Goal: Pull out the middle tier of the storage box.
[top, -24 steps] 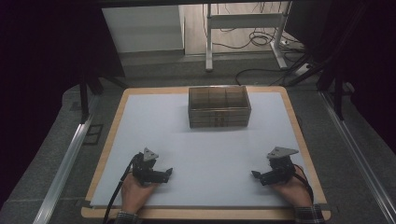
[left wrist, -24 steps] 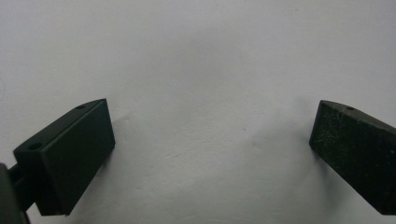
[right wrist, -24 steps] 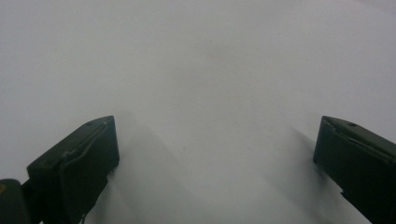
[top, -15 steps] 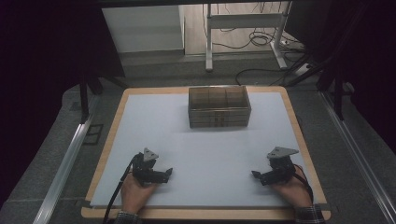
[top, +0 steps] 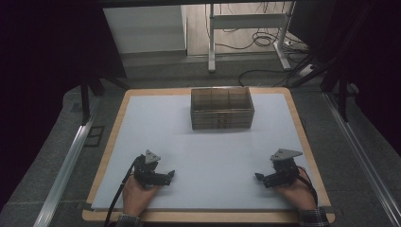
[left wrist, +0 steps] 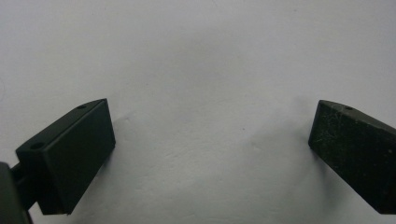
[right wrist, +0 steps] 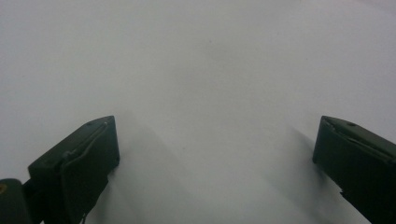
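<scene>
In the high view, a clear box (top: 222, 108) with small drawers stands in the upper middle of the picture, on the far part of the white surface (top: 208, 151). Thin walls cut its open top into little rooms. The left gripper (top: 169, 176) sits in the lower left, held in a hand (top: 135, 195). The right gripper (top: 259, 177) sits in the lower right, held in the other hand (top: 294, 191). Both point toward the middle of the picture. Both are well apart from the box, and nothing lies between them.

In the left gripper view, the left gripper (left wrist: 210, 154) has its two black jaws spread wide, one at the lower left and one at the lower right. There is just bare white surface (left wrist: 201, 56) between them. They hold nothing.

In the right gripper view, the right gripper (right wrist: 215, 158) looks the same. Its jaws are spread wide over the white surface (right wrist: 196, 56) and hold nothing.

The box looks like hard, stiff plastic, and I think it is light. Its smooth sides could slip, and it may slide when pushed. A good way to lift it would be to pinch one of the thin top walls or squeeze the two short ends. To pull a drawer, take it by its front, softly, so the box does not tip or scoot away.
</scene>
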### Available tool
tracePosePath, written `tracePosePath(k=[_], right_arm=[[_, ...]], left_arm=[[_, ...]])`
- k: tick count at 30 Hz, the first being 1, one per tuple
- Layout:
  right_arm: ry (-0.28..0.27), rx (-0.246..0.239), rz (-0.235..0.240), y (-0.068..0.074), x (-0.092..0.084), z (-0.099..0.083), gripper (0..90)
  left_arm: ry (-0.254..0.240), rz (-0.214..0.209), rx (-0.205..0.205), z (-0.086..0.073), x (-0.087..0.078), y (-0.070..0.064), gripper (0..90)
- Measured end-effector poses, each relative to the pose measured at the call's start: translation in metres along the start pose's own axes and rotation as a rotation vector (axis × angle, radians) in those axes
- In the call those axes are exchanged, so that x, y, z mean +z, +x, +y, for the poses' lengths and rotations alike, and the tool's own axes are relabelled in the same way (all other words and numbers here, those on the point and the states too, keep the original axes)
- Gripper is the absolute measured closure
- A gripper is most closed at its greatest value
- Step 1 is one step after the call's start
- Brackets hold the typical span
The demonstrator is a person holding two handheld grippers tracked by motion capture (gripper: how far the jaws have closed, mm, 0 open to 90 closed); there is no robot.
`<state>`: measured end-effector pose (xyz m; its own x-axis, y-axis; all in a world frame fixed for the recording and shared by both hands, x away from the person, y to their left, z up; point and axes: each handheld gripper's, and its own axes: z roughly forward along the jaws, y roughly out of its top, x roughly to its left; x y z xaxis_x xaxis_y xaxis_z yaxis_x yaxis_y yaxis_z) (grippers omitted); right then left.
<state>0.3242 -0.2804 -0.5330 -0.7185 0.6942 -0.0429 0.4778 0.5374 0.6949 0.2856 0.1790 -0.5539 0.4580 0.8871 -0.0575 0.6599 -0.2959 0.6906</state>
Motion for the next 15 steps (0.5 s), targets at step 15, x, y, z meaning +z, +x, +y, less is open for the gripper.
tracePosePath(k=[15], right_arm=[[-0.006, -0.006, -0.001, -0.0001, -0.0027, 0.0004, 6.0]], left_arm=[[0.002, 0.000, 0.001, 0.0001, 0.0000, 0.0001, 0.0]])
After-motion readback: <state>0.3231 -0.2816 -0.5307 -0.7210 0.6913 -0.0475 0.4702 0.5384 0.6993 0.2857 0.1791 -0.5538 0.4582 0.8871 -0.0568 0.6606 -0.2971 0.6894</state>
